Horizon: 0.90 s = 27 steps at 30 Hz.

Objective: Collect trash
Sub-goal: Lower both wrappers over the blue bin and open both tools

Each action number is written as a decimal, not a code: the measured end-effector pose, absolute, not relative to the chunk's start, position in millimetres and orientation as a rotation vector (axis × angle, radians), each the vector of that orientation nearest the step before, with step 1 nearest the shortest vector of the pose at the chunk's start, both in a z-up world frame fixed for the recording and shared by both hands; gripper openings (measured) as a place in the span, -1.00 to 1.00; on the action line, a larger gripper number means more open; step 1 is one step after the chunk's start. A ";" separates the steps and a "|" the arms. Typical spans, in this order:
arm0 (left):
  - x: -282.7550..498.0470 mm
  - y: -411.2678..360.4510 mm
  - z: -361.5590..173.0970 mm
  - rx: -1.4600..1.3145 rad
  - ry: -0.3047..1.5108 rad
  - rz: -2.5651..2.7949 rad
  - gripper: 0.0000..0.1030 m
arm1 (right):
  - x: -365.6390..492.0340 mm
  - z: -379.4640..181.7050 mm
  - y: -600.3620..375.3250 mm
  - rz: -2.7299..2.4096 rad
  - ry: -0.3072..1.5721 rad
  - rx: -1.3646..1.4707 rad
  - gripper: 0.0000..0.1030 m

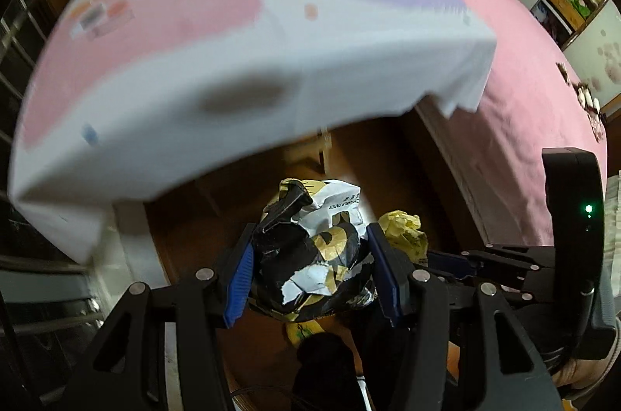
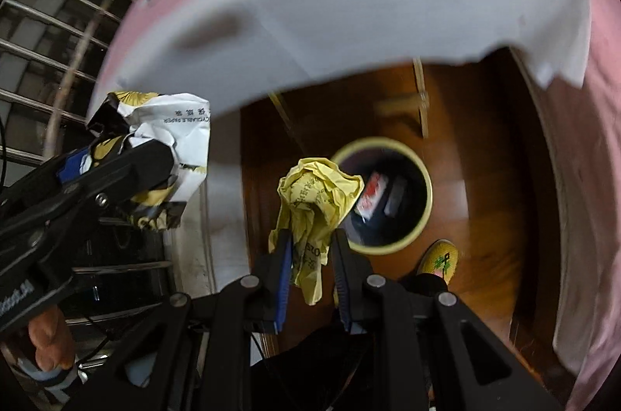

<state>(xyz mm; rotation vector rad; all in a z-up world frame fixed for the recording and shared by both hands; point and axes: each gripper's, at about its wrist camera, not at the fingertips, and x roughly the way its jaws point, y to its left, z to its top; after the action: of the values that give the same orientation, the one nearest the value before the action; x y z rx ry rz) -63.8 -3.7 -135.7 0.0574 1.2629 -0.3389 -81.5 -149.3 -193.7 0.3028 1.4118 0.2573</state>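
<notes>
In the left wrist view, the left gripper (image 1: 310, 275) has its jaws clamped half-wide on one crumpled black, white and gold paper bag (image 1: 314, 255), held out over the wooden floor (image 1: 186, 228) below the edge of a cloth-covered surface (image 1: 233, 61); the bulky wad fills the gap, which likely explains the wide grip. Just beside it the yellow wrapper (image 1: 403, 228) shows, carried by the right gripper (image 1: 446, 261), whose grip this view does not settle. In the right wrist view, the right gripper (image 2: 310, 263) pinches that one yellow wrapper (image 2: 314, 197) with narrow jaws, the thin plastic needing little opening. It hangs near the rim of a single round trash bin (image 2: 425, 213) on the floor, which already holds some red-and-white and dark litter. The left gripper (image 2: 116, 174) sits to the left with its paper bag (image 2: 170, 131). Both pieces appear carried together so one trip empties two items. A yellow slipper (image 2: 442, 257) stands just beside the bin.
</notes>
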 end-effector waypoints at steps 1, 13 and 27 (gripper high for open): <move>-65.3 -5.1 -150.1 0.055 1.279 -0.342 0.03 | -84.6 -210.4 -151.3 0.244 1.428 0.309 -0.61; -44.7 -19.5 -337.8 0.032 1.394 -0.265 0.11 | -72.9 -375.2 -167.5 0.191 1.483 0.340 -0.55; -20.1 -16.7 -383.4 0.037 1.394 -0.191 0.88 | -42.5 -416.4 -167.6 0.187 1.422 0.293 0.11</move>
<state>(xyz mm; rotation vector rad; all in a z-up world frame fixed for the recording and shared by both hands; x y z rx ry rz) -20.1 -16.7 -383.4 0.0365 1.3943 -0.1912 -42.5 -167.6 -416.4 0.2925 1.4220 0.1873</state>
